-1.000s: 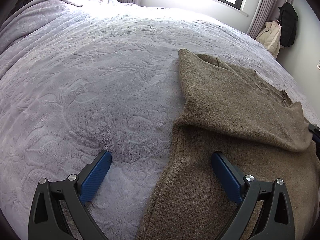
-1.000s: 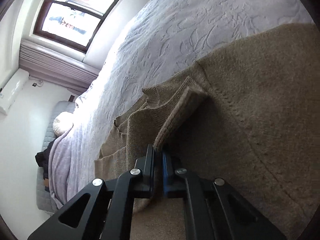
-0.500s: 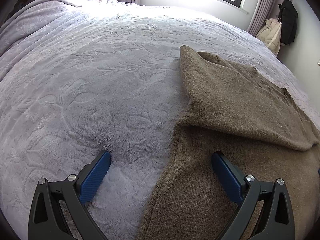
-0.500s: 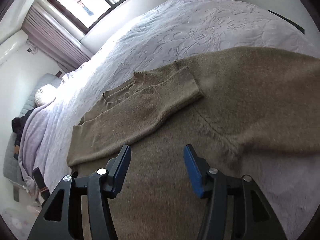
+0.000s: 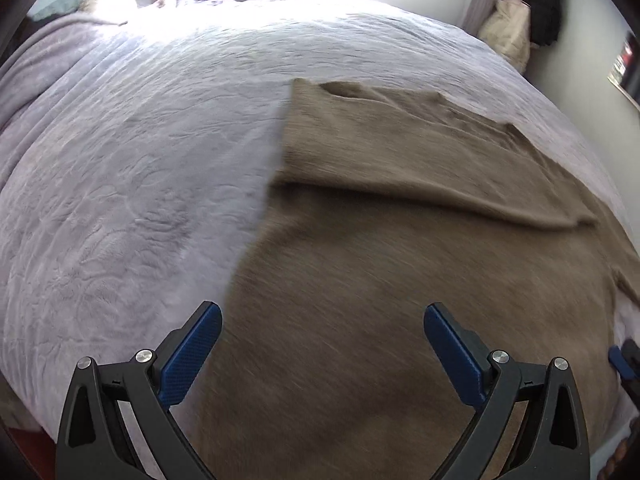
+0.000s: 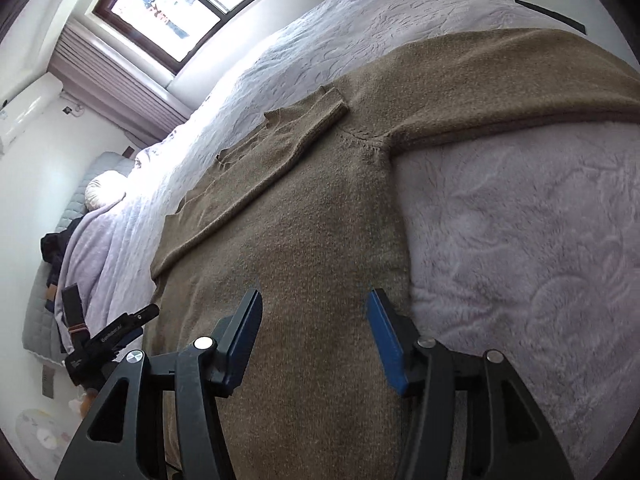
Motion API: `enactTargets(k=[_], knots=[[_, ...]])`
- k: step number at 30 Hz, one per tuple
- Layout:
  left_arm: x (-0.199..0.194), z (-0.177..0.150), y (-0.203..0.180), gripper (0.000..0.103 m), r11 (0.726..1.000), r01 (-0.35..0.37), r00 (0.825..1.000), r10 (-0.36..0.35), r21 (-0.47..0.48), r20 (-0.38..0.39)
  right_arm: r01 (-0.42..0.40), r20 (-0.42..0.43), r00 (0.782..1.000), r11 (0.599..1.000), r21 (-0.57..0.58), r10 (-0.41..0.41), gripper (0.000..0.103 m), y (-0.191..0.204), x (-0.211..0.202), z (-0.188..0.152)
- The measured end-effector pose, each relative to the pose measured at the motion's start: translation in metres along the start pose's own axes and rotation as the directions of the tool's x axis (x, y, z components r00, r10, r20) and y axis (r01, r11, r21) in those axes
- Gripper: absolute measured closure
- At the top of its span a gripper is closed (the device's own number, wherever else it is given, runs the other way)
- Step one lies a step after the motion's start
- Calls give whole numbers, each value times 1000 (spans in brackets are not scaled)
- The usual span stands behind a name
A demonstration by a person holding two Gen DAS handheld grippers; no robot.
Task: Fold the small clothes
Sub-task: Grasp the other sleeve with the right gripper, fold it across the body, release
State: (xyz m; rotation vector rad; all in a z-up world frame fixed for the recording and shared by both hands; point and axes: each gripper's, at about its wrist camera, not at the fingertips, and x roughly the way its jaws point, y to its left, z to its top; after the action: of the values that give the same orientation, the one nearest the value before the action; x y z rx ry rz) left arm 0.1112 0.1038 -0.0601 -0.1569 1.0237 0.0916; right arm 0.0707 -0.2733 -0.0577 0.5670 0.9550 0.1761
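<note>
A brown knit sweater lies flat on the bed; it also shows in the right wrist view. One sleeve is folded across its chest, the other sleeve stretches out to the side. My left gripper is open and empty, above the sweater's body near its left edge. My right gripper is open and empty, above the sweater's lower body near its side edge. The left gripper shows at the left of the right wrist view.
The bed is covered by a pale lilac embossed blanket. A window and radiator are beyond the bed. Coats hang at the far wall. Pillows lie at the headboard.
My right gripper let go of the sleeve cuff, opened and drew back over the sweater's body. The sleeve now lies folded across the chest. My left gripper moved right, over the sweater.
</note>
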Motion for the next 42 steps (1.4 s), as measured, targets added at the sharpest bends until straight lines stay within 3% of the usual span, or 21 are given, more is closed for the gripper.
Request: enactTargets(k=[5, 13, 29, 35, 42], knots=[[-17, -17, -49, 2, 991, 34, 999, -35, 127, 0, -32, 11, 999, 999, 21, 31, 44, -6, -9, -9], [-24, -25, -106, 2, 977, 65, 998, -62, 205, -18, -77, 56, 996, 996, 47, 74, 44, -25, -29, -11], [-7, -33, -190, 2, 941, 100, 995, -85, 322, -60, 8, 218, 975, 988, 154, -42, 44, -110, -88, 35], [7, -39, -208, 2, 936, 79, 996, -63, 344, -56, -52, 298, 953, 946, 319, -48, 44, -156, -107, 59], [9, -46, -210, 1, 932, 61, 998, -57, 357, -22, -124, 358, 933, 908, 400, -30, 44, -185, -106, 69]])
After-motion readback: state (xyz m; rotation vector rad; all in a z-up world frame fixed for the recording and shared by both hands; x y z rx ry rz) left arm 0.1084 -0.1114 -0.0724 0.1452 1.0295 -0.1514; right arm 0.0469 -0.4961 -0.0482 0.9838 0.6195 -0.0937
